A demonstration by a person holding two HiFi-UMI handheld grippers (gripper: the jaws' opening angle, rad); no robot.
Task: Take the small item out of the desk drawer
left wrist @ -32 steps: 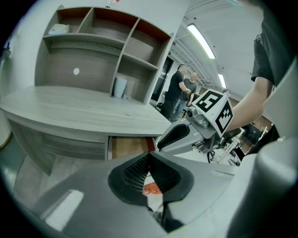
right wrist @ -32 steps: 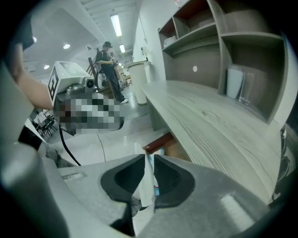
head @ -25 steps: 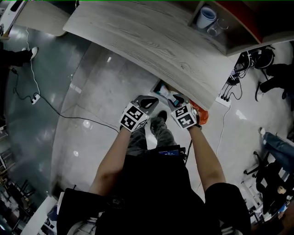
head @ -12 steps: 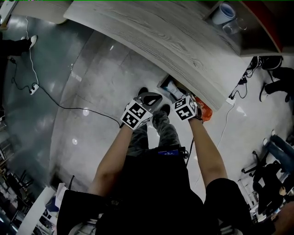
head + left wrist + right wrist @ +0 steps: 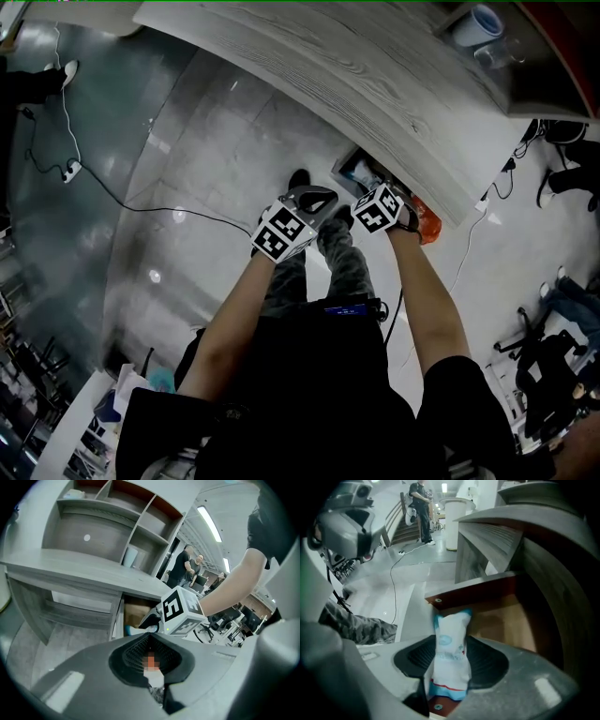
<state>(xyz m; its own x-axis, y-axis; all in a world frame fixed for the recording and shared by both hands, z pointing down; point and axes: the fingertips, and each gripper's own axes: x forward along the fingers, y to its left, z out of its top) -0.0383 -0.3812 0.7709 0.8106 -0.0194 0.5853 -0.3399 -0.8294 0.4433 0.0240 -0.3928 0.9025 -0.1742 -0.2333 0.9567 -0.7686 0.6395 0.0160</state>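
The desk drawer [image 5: 506, 620] stands pulled out under the grey wooden desk [image 5: 375, 84]. A small white packet with blue ends [image 5: 450, 653] lies in it, close to the front wall. My right gripper [image 5: 450, 641] points steeply down into the drawer. Its jaws have just been opening and stand wide, with the packet between the pads and no clear squeeze on it. In the head view the right gripper [image 5: 370, 195] is at the drawer's mouth. My left gripper [image 5: 319, 197] hangs beside it over the floor, shut and empty. From the left gripper [image 5: 151, 637] view, the drawer [image 5: 136, 613] lies ahead.
An orange bag [image 5: 427, 225] lies on the floor right of the drawer. My own legs [image 5: 337, 253] stand just below the grippers. A cable and power strip [image 5: 70, 172] cross the glossy floor at left. A cup [image 5: 473, 23] sits on the shelf. Two people [image 5: 183, 566] stand far off.
Both grippers have crept up the picture toward the desk edge. The right gripper has gone down into the open drawer. The left gripper has barely moved.
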